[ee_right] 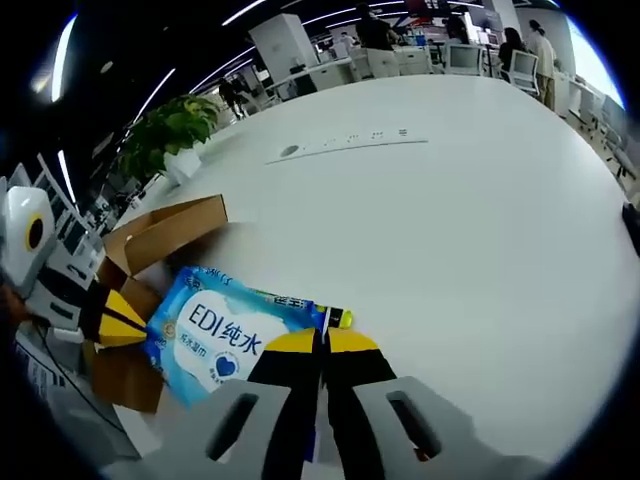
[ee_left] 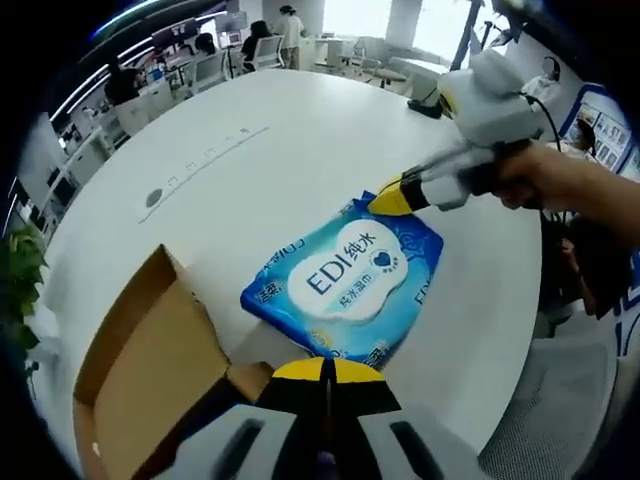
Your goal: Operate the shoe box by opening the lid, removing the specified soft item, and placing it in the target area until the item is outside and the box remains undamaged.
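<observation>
Left gripper view, one white round table [ee_left: 300,160] under everything. One blue wipes pack [ee_left: 345,285] flat on the table at centre frame, printed "EDI" on a white cloud label, fully outside the box. One cardboard box [ee_left: 150,385] at lower left, lid flap raised, brown inside exposed, just beside the pack's lower left corner. Left gripper [ee_left: 326,372] at bottom centre, yellow-and-black tips pressed together with no gap, nothing between them, close over the pack's lower edge; touching or not, cannot tell. Right gripper [ee_left: 385,203] entering from upper right, held by one hand [ee_left: 525,175], yellow tip at the pack's upper edge, apparently closed on that corner, though too small here for certainty. Several desks, chairs and people in the office behind, top of frame.

Right gripper view, same table [ee_right: 450,180], same pack [ee_right: 225,335] at lower left, same box [ee_right: 160,240] above and left of it, open flap upward. Right gripper [ee_right: 322,345] at bottom centre, tips drawn together on the pack's right-hand edge. Left gripper [ee_right: 125,325] at left edge, shut, tip just beside the pack's left end. One green potted plant [ee_right: 170,130] at upper left beyond the table.
</observation>
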The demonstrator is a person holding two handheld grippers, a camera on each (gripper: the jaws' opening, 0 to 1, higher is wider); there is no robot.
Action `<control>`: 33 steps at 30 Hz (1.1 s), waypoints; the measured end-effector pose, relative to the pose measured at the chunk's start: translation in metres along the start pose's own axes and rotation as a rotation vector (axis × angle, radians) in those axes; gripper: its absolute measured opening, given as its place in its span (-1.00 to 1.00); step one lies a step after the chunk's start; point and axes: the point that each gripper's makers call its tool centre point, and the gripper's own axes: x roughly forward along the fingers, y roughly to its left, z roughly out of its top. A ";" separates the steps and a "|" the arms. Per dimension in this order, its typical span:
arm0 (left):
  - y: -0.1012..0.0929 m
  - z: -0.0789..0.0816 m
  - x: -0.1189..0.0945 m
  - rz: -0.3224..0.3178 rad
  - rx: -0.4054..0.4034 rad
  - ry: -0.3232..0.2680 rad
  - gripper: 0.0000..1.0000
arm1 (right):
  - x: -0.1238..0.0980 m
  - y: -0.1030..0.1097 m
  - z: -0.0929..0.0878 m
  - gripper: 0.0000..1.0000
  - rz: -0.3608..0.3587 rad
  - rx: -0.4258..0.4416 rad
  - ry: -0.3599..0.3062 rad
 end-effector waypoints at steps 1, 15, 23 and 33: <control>0.000 0.000 -0.001 -0.002 -0.002 0.000 -1.00 | 0.000 0.000 0.000 -1.00 0.000 0.004 -0.002; 0.009 0.012 -0.033 0.012 -0.026 -0.130 -0.77 | -0.005 0.003 0.003 -0.97 -0.011 0.008 -0.016; 0.012 0.004 -0.048 0.011 -0.055 -0.166 -0.62 | -0.010 0.008 0.005 -0.88 -0.012 -0.071 -0.023; 0.020 -0.011 -0.066 0.032 -0.071 -0.190 -0.49 | -0.026 0.016 0.009 -0.64 -0.003 -0.095 -0.033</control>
